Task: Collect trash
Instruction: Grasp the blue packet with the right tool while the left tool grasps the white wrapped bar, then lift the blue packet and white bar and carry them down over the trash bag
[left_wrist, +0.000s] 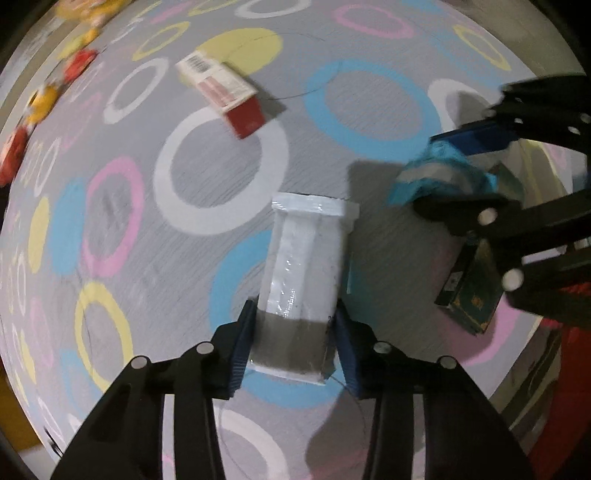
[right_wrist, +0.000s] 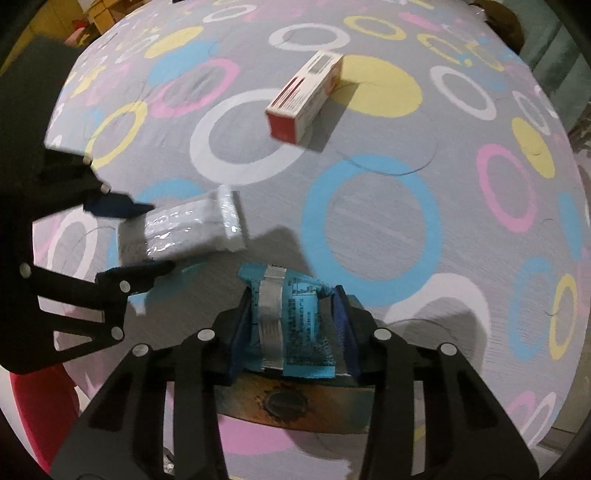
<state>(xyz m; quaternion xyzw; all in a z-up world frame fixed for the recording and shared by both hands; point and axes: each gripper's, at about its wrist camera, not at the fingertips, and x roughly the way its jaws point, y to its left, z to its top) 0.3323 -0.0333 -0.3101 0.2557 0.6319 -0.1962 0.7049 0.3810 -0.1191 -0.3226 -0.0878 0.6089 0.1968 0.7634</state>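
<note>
Grippers both clamped: L (left_wrist: 291, 345) on white packet (left_wrist: 303, 266), R (right_wrist: 291, 328) on blue wrapper (right_wrist: 299, 317).

**Obscured and indistinct items**

- Red and yellow objects (left_wrist: 44, 99), left wrist view, upper left rim: smeared by blur, identity not readable.
- Dark green box (left_wrist: 471, 291): partly hidden behind the right hand-held gripper (left_wrist: 458, 175); print illegible.
- Blue wrapper (right_wrist: 295, 321): lettering too small to read.
- Dark box with round emblem (right_wrist: 286, 404): mostly covered by gripper fingers.
- Red shape (right_wrist: 40, 417), lower left: cut off by the edge.
</note>
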